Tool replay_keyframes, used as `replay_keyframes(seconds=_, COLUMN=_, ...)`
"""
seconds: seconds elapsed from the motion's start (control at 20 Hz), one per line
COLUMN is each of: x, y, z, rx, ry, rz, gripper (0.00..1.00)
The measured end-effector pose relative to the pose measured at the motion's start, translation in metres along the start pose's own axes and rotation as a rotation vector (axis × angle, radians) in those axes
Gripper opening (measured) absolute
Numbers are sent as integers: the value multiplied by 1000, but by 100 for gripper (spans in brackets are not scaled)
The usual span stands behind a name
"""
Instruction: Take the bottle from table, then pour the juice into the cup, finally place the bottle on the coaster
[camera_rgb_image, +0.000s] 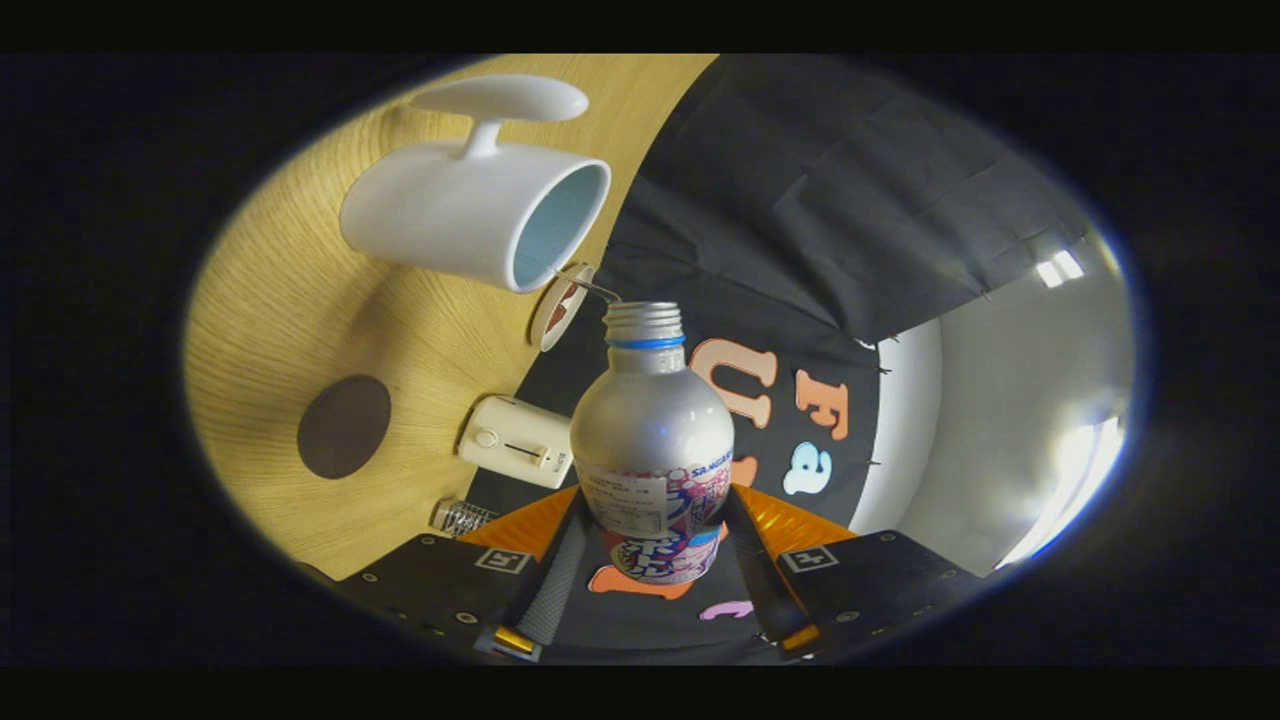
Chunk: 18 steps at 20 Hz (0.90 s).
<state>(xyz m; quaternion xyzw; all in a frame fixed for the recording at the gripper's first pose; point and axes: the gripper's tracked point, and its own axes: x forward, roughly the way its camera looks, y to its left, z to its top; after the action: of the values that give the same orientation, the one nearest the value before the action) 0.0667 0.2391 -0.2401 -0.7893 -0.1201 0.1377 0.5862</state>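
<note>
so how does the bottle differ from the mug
The bottle is silver with a printed label and a narrow threaded neck; the mug is plain white with a wide mouth and a handle. The bottle is clamped between the gripper fingers, off the table; the mug stands on it. Both are open-topped.

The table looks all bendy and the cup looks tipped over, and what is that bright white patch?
Gripper view: the fisheye lens curves the table; the gripper is tilted while shut on the bottle, so the cup looks sideways; the bright patch beyond is overexposed glare; the picture stays fairly sharp.
</note>
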Motion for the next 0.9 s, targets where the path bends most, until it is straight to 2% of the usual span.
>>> replay_keyframes(seconds=0.9, x=5, y=-10, z=10, rx=-51, ry=-42, rz=-46, gripper=75)
